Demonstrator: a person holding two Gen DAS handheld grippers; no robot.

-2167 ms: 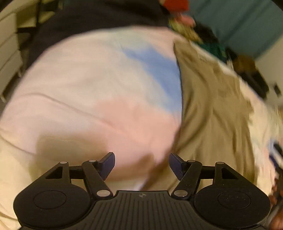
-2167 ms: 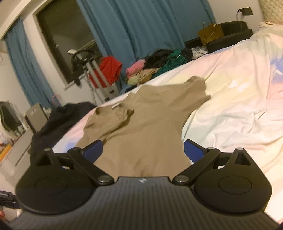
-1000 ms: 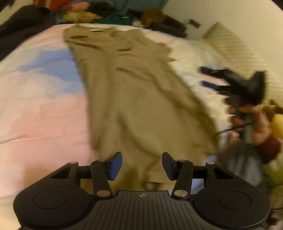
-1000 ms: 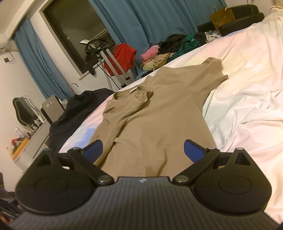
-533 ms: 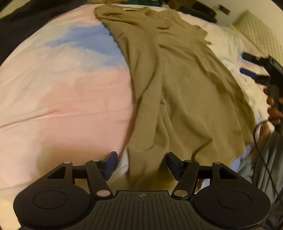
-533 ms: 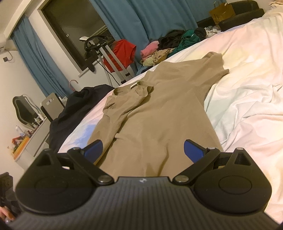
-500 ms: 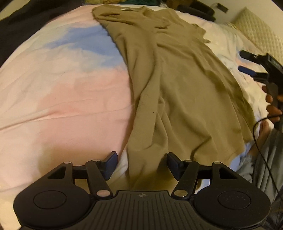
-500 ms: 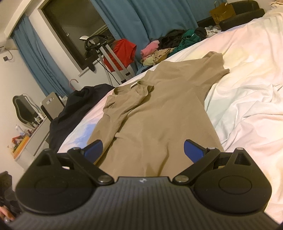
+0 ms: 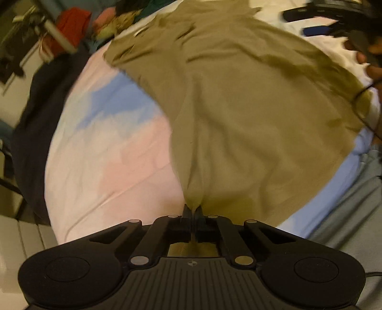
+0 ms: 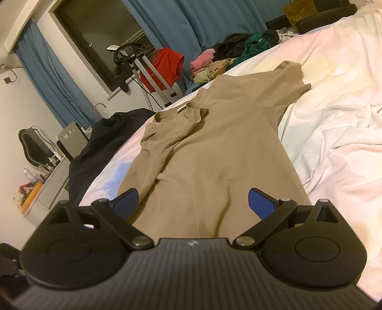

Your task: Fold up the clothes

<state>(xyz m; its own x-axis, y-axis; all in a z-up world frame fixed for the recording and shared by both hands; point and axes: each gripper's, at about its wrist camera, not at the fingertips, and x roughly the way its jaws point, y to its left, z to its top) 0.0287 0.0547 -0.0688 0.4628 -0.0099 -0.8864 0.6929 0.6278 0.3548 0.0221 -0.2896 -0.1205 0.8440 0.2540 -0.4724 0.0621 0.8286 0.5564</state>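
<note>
Two claws, left claw (image 9: 193,212) now pinching tan shirt (image 9: 238,107) hem, right claw (image 10: 193,199) still wide, empty

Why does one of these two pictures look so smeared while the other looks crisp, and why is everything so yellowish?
Left wrist view: motion blur smears the tan shirt and the pastel bedsheet; only the left gripper, shut on the hem, stays sharp. Right wrist view: crisp, with shirt creases and the blue curtains clear beyond the open right gripper. Both views show warm indoor light and fisheye bending at the edges.

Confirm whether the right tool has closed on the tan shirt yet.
No, the right tool stands open above the tan cotton shirt, its blue pads wide apart.
</note>
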